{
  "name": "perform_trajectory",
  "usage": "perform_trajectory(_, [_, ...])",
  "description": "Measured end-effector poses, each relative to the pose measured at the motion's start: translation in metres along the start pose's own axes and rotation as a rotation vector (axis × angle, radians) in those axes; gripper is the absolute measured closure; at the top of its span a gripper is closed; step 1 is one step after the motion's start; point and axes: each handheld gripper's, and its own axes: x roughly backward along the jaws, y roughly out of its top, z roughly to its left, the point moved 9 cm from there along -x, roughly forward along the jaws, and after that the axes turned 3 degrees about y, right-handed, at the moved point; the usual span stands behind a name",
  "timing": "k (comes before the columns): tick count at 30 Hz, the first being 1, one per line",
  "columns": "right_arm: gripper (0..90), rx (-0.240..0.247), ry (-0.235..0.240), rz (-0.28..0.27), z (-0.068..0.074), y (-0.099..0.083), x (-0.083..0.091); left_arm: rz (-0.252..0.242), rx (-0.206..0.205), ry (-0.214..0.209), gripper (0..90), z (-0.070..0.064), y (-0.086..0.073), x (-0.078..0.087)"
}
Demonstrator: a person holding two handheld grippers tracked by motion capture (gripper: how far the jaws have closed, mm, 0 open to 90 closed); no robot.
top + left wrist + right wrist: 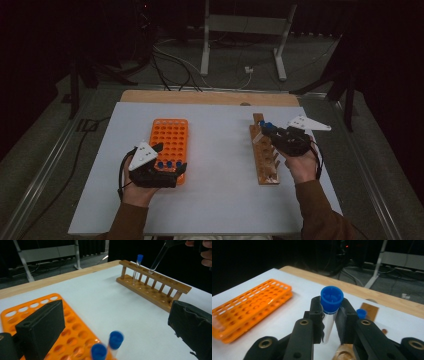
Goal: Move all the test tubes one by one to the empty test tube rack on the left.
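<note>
Test tube (pixel 329 320) clamped between right claw (pixel 329 322) jaws, above wooden rack (pixel 263 155).

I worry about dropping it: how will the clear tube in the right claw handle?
The tube looks smooth, so probably slippery between the right claw pads. Thin clear wall: likely fragile. Round body: apt to roll on the table.

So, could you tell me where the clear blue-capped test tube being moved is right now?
The clear blue-capped test tube is clamped in the right gripper, tilted above the wooden rack.
</note>
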Motion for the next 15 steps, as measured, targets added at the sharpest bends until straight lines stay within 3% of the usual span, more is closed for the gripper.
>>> perform_trajectory(15, [76.8,0.047,0.123,0.056,0.048,-0.010,-0.008,0.012,-0.058,-0.054,6.3,-0.054,0.017,-0.038])
